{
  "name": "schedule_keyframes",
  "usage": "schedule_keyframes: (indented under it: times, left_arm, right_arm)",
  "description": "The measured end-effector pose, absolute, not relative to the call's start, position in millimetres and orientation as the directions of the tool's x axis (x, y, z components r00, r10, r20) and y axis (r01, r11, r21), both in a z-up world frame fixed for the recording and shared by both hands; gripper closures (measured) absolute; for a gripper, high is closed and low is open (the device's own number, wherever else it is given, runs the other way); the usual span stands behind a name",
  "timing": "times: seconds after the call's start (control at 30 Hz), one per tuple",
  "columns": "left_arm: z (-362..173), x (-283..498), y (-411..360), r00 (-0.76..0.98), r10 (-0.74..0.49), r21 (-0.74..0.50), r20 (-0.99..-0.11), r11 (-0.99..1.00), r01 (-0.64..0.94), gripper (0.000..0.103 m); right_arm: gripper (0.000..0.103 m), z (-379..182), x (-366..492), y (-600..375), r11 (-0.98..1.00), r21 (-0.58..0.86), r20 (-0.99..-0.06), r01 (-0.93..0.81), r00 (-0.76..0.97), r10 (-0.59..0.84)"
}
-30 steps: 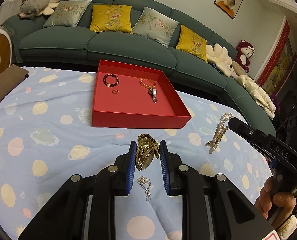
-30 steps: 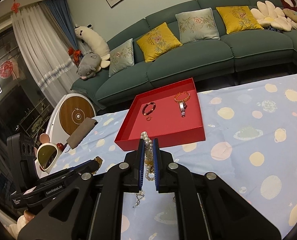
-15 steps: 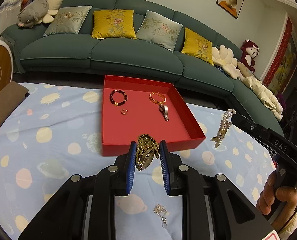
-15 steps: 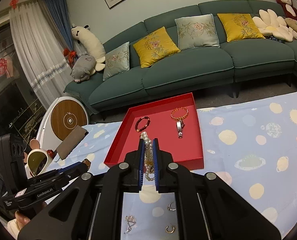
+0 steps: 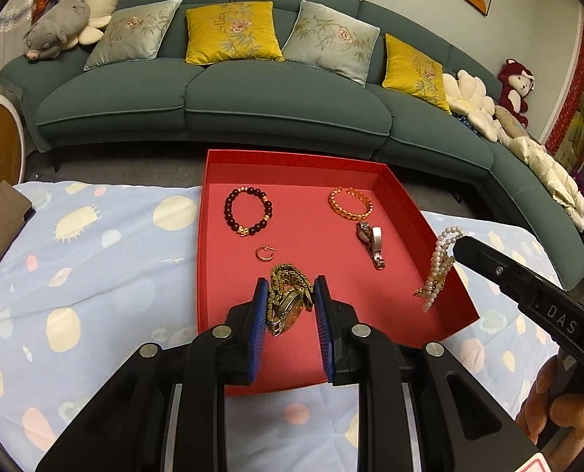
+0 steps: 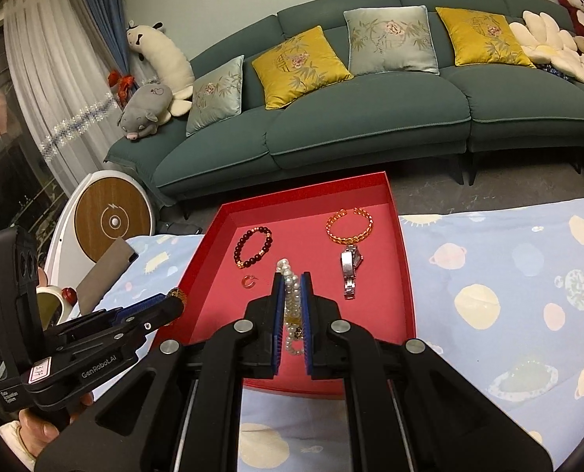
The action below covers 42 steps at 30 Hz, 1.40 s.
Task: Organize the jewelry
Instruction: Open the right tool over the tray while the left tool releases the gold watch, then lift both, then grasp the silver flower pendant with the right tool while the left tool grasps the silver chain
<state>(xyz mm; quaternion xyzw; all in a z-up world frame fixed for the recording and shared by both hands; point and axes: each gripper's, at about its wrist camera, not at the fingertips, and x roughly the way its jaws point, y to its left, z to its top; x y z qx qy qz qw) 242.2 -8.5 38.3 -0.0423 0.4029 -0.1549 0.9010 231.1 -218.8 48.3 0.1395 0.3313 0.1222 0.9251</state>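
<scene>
Behind everything I see the long green sofa (image 5: 252,118) with its yellow and grey cushions. In front of it lies the pale blue cover (image 5: 76,295) printed with planets, over a surface I cannot identify. On that cover sits the red tray (image 5: 417,212), open at the top.

My left hand-held gripper (image 5: 290,299) hangs over the near half of the tray, its blue pads closed onto the gold watch (image 5: 286,303), whose band bunches up above the fingertips. My right hand-held gripper (image 6: 292,295) is also above the tray, its jaws nearly together and pinching the pearl strand (image 6: 292,299); from the left camera the pearls dangle over the tray's right side.

Inside the tray, the dark bead bracelet (image 5: 248,212) rests at the far left and the gold chain bracelet (image 5: 351,204) at the far right. The silver watch (image 5: 372,244) lies just in front of the gold bracelet. The small gold hoop earring (image 5: 265,253) sits nearer me than the bead bracelet.
</scene>
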Motion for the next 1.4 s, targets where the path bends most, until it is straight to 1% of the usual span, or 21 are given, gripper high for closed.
schedule_keyframes:
  times: [0.27,0.4,0.5,0.6,0.7,0.77,0.83,0.9,0.97,1.03,1.17,1.3,1.4]
  left_arm:
    - [19,260,-2,0.618,-0.283,-0.197,-0.733,0.959,0.205,0.083]
    - [14,265,0,0.62,-0.283,-0.22,-0.732,0.959,0.179,0.082]
    - [19,261,1,0.648,-0.273,-0.212,-0.711,0.962,0.173,0.08]
    - [31,256,4,0.667,-0.256,-0.19,-0.699,0.967,0.172,0.073]
    - [44,248,11,0.669,-0.271,-0.221,-0.692,0.962,0.161,0.073]
    - [55,239,17,0.678,-0.276,-0.236,-0.681,0.959,0.154,0.073]
    - [66,227,22,0.687,-0.275,-0.247,-0.672,0.959,0.142,0.073]
    - [76,208,28,0.704,-0.28,-0.271,-0.653,0.954,0.128,0.073]
    - [80,186,31,0.715,-0.278,-0.285,-0.641,0.952,0.115,0.071]
    - [80,164,29,0.71,-0.281,-0.266,-0.646,0.954,0.136,0.07]
    - [70,119,23,0.687,-0.266,-0.21,-0.676,0.963,0.167,0.069]
    - [56,85,25,0.657,-0.283,-0.225,-0.699,0.959,0.173,0.068]
    - [42,71,25,0.619,-0.3,-0.252,-0.726,0.953,0.167,0.068]
  right_arm:
    - [0.096,21,249,-223,0.936,0.339,-0.617,-0.09,0.73,0.294]
    - [0.094,12,253,-225,0.943,0.326,-0.632,-0.071,0.725,0.274]
    - [0.091,18,250,-229,0.946,0.319,-0.616,-0.054,0.747,0.251]
    - [0.091,32,244,-234,0.942,0.332,-0.591,-0.053,0.766,0.251]
    - [0.091,51,233,-237,0.943,0.329,-0.573,-0.059,0.781,0.249]
    - [0.088,64,219,-239,0.944,0.323,-0.562,-0.069,0.788,0.25]
    - [0.077,77,201,-241,0.952,0.298,-0.548,-0.074,0.803,0.234]
    - [0.071,87,182,-245,0.955,0.289,-0.531,-0.068,0.818,0.219]
    - [0.07,91,162,-251,0.944,0.324,-0.526,-0.062,0.817,0.235]
    - [0.069,90,137,-258,0.935,0.352,-0.52,-0.044,0.821,0.234]
    - [0.068,80,91,-268,0.946,0.323,-0.568,0.002,0.8,0.192]
    - [0.068,73,50,-272,0.96,0.278,-0.587,0.013,0.794,0.159]
    - [0.068,61,30,-271,0.965,0.26,-0.618,0.017,0.771,0.153]
